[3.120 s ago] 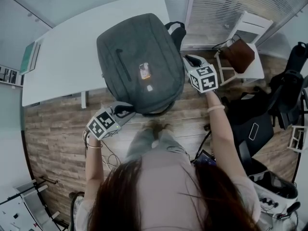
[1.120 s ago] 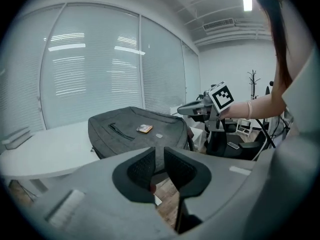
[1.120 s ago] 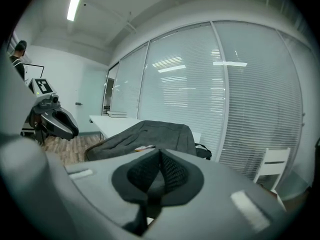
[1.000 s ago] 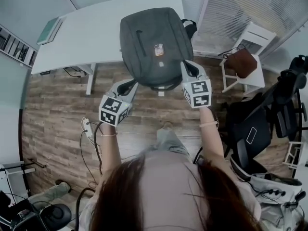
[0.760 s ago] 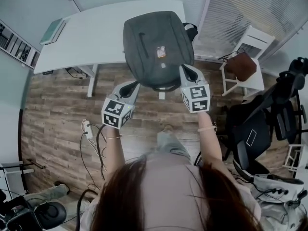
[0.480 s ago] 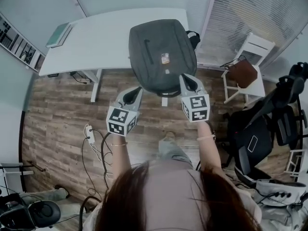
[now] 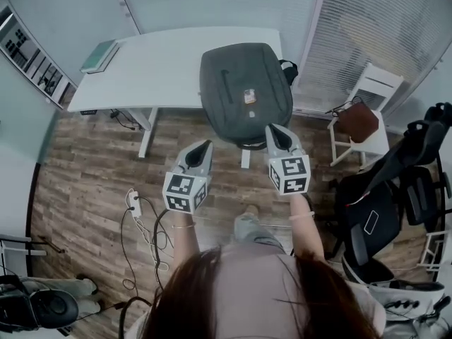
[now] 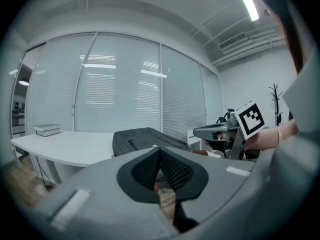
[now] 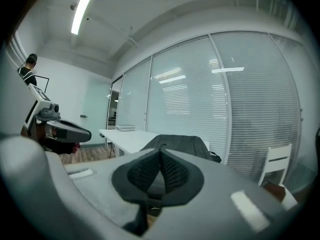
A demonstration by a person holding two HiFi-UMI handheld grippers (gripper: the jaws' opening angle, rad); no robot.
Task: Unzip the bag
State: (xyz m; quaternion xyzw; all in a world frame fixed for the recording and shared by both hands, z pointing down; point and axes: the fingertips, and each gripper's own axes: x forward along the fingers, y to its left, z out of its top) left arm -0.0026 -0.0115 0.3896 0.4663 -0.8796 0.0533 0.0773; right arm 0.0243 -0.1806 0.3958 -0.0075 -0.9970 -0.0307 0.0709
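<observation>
While the bag (image 7: 246, 90) lies on the bench (image 7: 162, 66) at upper centre, the left gripper (image 7: 203, 147) and right gripper (image 7: 275, 130) hover near it, jaws pressed together on nothing. This looks like the approach; next, one must spread and reach its zip.

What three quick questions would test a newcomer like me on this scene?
1. True or false: the grey backpack lies on the white table.
2. What do the left gripper's jaws hold? A a zip pull; B a strap; C nothing.
3. Fill in: the right gripper's jaws are ____.
Key: 1 true; 2 C; 3 shut.
</observation>
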